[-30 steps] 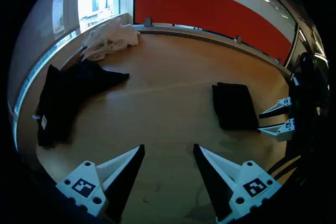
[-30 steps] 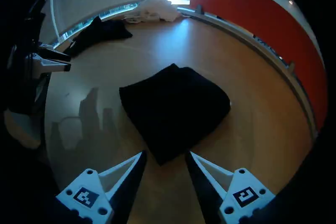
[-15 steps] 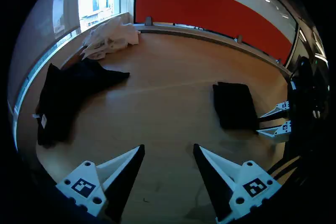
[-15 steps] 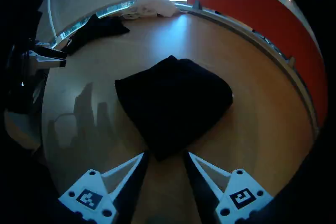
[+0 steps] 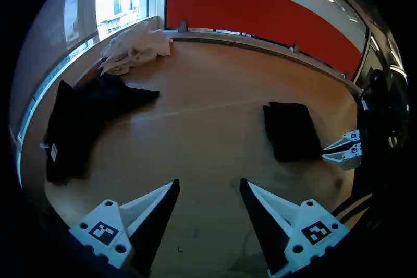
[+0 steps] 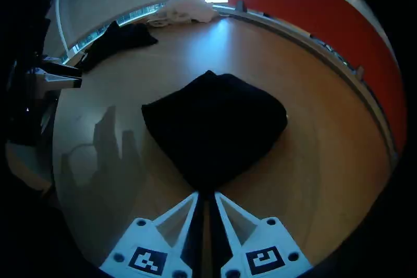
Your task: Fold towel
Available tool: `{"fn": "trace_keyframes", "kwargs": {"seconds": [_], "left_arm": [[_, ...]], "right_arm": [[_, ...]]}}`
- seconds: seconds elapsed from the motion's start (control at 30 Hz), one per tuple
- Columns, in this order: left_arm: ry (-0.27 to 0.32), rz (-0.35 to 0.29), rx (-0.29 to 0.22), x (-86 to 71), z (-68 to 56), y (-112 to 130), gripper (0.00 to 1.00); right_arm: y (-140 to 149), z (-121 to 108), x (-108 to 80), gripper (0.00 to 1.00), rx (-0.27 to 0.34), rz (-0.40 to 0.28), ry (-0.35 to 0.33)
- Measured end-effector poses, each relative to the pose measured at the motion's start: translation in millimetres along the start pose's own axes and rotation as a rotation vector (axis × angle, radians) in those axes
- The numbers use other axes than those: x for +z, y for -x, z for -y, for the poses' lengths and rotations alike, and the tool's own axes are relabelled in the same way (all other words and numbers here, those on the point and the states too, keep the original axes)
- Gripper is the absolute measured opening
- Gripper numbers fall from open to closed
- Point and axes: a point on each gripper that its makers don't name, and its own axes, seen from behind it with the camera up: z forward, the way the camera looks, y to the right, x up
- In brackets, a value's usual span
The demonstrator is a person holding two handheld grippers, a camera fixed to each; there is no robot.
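Ahead-left of the left tool (image 5: 209, 181) lie a black cloth (image 5: 83, 116) and a white heap (image 5: 135, 46) on the worktop (image 5: 208, 100) — its jaws gape, empty. The right tool (image 6: 206, 193) is closed, pinching the towel (image 6: 216, 121) by its near corner.

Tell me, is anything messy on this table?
Yes. A white cloth lies crumpled in a heap in the far corner by the window, and a black cloth sprawls unfolded near the edge of the table. The folded black towel looks neat.

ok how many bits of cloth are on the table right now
3. A folded black towel at the tips of the right gripper, a loose black cloth far left in the left gripper view, a crumpled white cloth by the window. None seems hidden.
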Motion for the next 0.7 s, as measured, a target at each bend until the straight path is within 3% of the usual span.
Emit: {"fn": "trace_keyframes", "kwargs": {"seconds": [0.27, 0.7], "left_arm": [[0.004, -0.001, 0.009, 0.2, -1.0, -2.0, 0.85], [0.019, -0.022, 0.034, -3.8, -9.3, -17.3, 0.85]], "right_arm": [[-16.6, -7.3, -10.6, 0.04, -0.008, -0.043, 0.024], [-90.2, -32.8, -60.8, 0.04, -0.052, -0.187, 0.081]]}}
